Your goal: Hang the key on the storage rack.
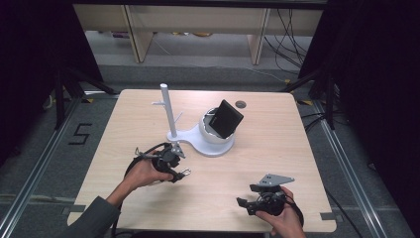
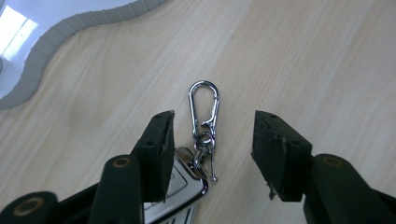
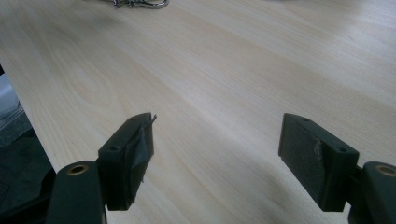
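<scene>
1. Nearest the high camera, the right gripper (image 1: 247, 204) is held by a hand at the desk's (image 1: 277, 148) front right corner, its jaws spread with nothing between them.
2. Toward the front left, the left gripper (image 2: 212, 140) is held with jaws apart around a silver key clip (image 2: 204, 109); the pads do not press it.
3. Under the left jaw, what seems to be a chrome key fob (image 2: 184, 191) is partly hidden.
4. Behind the clip, nearer the desk's middle, a white stand (image 1: 198, 136) is seen.
</scene>
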`<state>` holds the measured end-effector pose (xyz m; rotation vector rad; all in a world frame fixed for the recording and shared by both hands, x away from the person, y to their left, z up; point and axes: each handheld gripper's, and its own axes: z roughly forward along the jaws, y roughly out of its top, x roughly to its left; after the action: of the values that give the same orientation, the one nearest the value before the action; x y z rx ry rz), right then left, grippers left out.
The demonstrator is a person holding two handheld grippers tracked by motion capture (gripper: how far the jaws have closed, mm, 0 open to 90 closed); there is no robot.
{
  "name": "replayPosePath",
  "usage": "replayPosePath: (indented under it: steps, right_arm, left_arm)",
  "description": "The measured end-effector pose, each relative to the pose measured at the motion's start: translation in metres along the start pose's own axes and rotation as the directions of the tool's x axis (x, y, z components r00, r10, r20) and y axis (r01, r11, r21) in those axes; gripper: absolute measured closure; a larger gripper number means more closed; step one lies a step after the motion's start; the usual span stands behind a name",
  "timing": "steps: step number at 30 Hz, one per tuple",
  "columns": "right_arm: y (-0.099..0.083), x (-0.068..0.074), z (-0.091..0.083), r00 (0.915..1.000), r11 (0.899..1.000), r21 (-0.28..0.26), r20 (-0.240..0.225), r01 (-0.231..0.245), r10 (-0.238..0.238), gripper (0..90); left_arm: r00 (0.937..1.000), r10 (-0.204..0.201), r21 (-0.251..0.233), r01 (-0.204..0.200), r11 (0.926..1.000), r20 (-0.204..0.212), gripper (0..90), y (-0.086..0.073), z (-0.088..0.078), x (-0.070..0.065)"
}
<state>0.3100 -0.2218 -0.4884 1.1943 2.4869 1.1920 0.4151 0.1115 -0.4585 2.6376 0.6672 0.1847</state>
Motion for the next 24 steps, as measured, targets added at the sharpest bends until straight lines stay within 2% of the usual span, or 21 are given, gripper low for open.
replayPosePath:
  steps: [1, 2, 4, 5, 6, 9, 13, 15, 17, 19, 24]
  right_arm:
    - [0.000, -0.001, 0.000, 0.9997, 1.000, -0.005, 0.009, 0.022, -0.021, 27.5]
    - [0.000, -0.001, 0.000, 0.9997, 1.000, -0.004, 0.007, 0.022, -0.022, 27.5]
    - [0.000, -0.001, 0.000, 0.9997, 1.000, -0.004, 0.004, 0.023, -0.023, 27.5]
    - [0.000, 0.000, 0.000, 1.0000, 1.000, 0.001, -0.003, 0.003, -0.003, 27.5]
    - [0.000, -0.002, 0.000, 0.9998, 1.000, -0.001, 0.002, 0.022, -0.022, 27.5]
    - [0.000, 0.000, 0.000, 1.0000, 1.000, -0.005, -0.007, 0.005, -0.005, 27.5]
    - [0.000, 0.001, 0.000, 1.0000, 1.000, 0.000, -0.006, 0.001, -0.001, 27.6]
    - [0.000, 0.000, 0.000, 0.9999, 1.000, -0.001, -0.008, 0.014, -0.014, 27.5]
    - [0.000, 0.000, 0.000, 0.9999, 1.000, 0.002, -0.005, 0.016, -0.016, 27.6]
    - [0.001, 0.000, 0.000, 0.9998, 1.000, 0.004, -0.009, 0.015, -0.015, 27.5]
    - [0.000, 0.000, 0.001, 0.9998, 1.000, 0.002, -0.009, 0.016, -0.016, 27.5]
  left_arm:
    - [0.9996, -0.029, 0.022, 0.029, 0.9993, 0.005, 51.0, 0.001, 0.003, -0.002]
    - [0.9997, 0.020, 0.039, -0.020, 0.9990, -0.011, 51.8, 0.004, 0.006, 0.001]
    - [0.9999, 0.015, 0.068, -0.015, 0.9976, -0.007, 52.6, 0.006, 0.011, 0.001]
    - [0.9999, 0.010, 0.073, -0.010, 0.9973, -0.004, 53.4, 0.007, 0.013, 0.002]
    - [1.0000, 0.009, 0.089, -0.009, 0.9960, -0.003, 53.3, 0.008, 0.014, 0.002]
    - [0.9997, 0.020, 0.107, -0.021, 0.9941, 0.013, 53.9, 0.009, 0.017, 0.002]
    - [0.9992, 0.039, 0.143, -0.039, 0.9889, 0.001, 54.6, 0.013, 0.022, 0.003]
    - [0.9989, 0.045, 0.159, -0.046, 0.9862, 0.011, 55.6, 0.015, 0.024, 0.002]
    - [0.9991, 0.041, 0.185, -0.042, 0.9818, 0.006, 56.6, 0.016, 0.027, 0.002]
    - [0.9986, 0.051, 0.227, -0.052, 0.9726, 0.007, 59.6, 0.018, 0.029, 0.003]
    - [0.9995, 0.022, 0.276, -0.028, 0.9608, 0.023, 66.5, 0.023, 0.033, 0.003]
